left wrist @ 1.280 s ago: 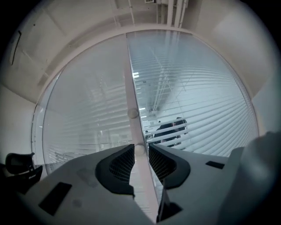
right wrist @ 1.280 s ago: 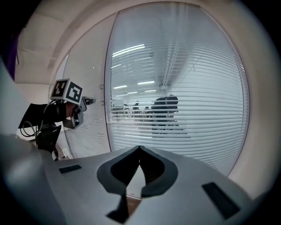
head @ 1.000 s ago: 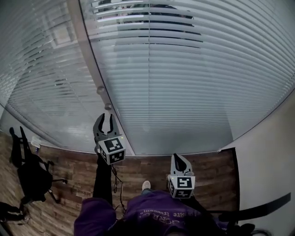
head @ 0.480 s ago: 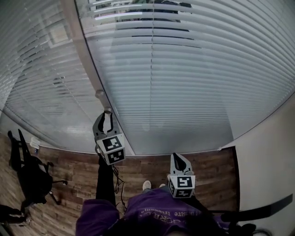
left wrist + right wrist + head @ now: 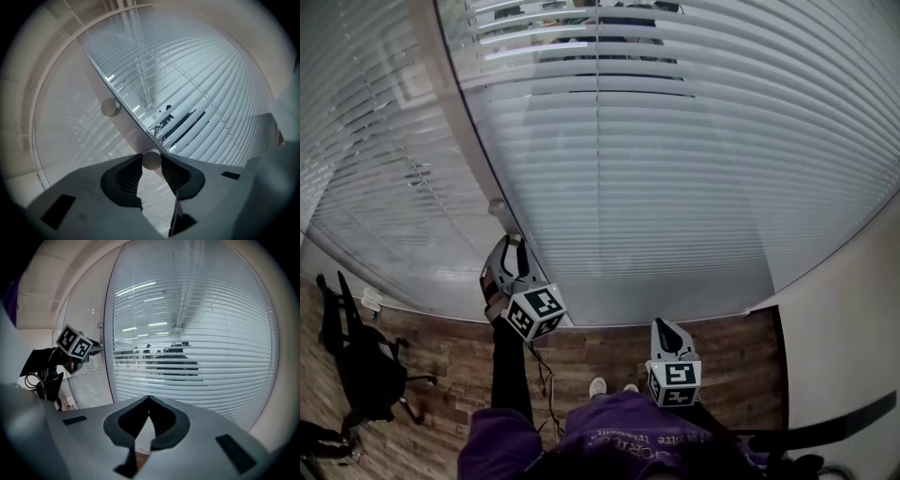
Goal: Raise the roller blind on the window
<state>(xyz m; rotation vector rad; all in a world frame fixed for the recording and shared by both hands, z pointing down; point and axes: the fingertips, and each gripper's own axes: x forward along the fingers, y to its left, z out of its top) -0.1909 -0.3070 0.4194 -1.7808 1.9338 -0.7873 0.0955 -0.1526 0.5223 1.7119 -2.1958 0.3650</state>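
The slatted blind [image 5: 675, 169] hangs lowered behind glass, right of a pale upright post [image 5: 478, 141]. Two round white knobs sit on that post, an upper knob [image 5: 110, 107] and a lower knob [image 5: 151, 159]. My left gripper [image 5: 151, 161] points level at the post. Its jaws have just been opening, and the lower knob [image 5: 515, 240] sits between the fingertips, which stand close on either side of it. In the head view the left gripper [image 5: 511, 247] is rolled over. My right gripper [image 5: 666, 325] hangs lower, short of the glass. In its own view the right gripper [image 5: 149, 398] is shut and empty.
A black office chair [image 5: 366, 366] stands on the wooden floor [image 5: 450, 356] at the lower left. A cable [image 5: 542, 375] trails by the left arm. A white wall [image 5: 853, 319] closes the right side. Figures show dimly through the slats [image 5: 178, 357].
The left gripper has rolled about its own axis at the lower knob, so its marker cube now sits tilted. The right gripper has barely shifted.
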